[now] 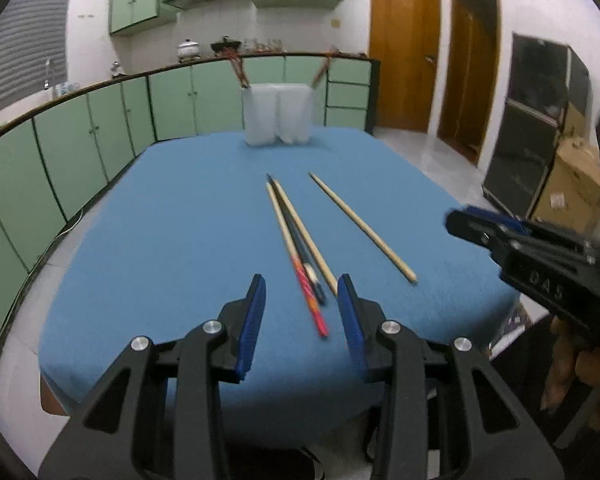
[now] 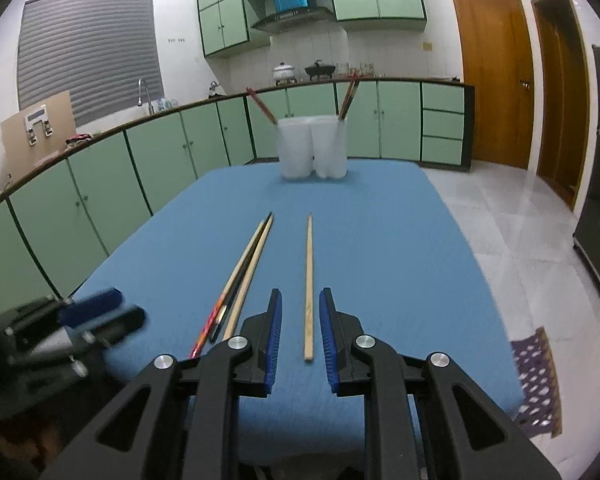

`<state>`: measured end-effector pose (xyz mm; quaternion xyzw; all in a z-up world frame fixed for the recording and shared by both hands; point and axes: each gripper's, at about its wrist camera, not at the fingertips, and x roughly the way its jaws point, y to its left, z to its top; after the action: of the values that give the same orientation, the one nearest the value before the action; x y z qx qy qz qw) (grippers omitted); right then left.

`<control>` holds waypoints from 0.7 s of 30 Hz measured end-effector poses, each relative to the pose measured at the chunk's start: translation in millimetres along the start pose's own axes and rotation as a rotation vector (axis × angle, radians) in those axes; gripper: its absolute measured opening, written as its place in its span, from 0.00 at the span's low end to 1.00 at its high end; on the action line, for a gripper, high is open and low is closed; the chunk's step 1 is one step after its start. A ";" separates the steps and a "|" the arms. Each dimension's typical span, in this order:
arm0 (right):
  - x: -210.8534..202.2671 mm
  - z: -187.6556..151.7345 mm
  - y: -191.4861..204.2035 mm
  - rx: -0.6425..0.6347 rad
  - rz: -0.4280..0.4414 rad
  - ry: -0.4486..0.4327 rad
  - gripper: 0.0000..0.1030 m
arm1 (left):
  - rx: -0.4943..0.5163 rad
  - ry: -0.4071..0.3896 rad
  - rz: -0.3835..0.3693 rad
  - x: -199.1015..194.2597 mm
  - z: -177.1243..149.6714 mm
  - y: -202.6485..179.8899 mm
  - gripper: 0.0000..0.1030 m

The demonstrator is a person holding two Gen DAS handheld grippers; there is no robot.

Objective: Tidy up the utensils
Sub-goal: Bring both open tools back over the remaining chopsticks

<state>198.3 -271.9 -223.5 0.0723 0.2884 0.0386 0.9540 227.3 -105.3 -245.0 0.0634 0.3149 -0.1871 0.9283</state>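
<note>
I judge this the pick-up step. My right gripper (image 2: 300, 340) hovers with its jaws spread, empty, either side of the lone wooden chopstick (image 2: 309, 280) on the blue worktop (image 2: 400, 260). My left gripper (image 1: 302, 312) gapes empty over the bundle of chopsticks (image 1: 300, 248). The two white cups (image 2: 313, 146), already holding some sticks, stand at twelve o'clock. Next: lower, pinch the stick, carry it there.

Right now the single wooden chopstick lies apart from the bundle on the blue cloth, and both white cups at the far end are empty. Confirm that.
Not quite. The wooden chopstick does lie apart from the bundle on the blue cloth, but the white cups are not empty: the right wrist view shows reddish chopsticks sticking out of each one.
</note>
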 end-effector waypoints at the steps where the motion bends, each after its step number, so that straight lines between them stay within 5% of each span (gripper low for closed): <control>1: -0.5 -0.6 -3.0 -0.003 -0.004 0.000 0.18 | 0.006 0.007 0.000 2.8 -3.0 -2.4 0.36; 15: 8.5 -1.0 -15.3 0.028 -0.006 0.015 0.19 | -0.042 0.119 0.039 45.4 -20.8 -1.4 0.31; 18: 11.6 -1.2 -14.0 0.020 0.000 0.026 0.19 | -0.064 0.121 0.055 51.7 -19.9 3.7 0.26; 21: 13.6 -3.6 -14.1 0.020 0.000 0.034 0.19 | -0.077 0.107 0.066 54.4 -17.4 6.4 0.11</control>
<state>208.0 -283.8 -236.1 0.0810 0.3051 0.0369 0.9482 259.8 -112.1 -291.9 0.0482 0.3689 -0.1404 0.9175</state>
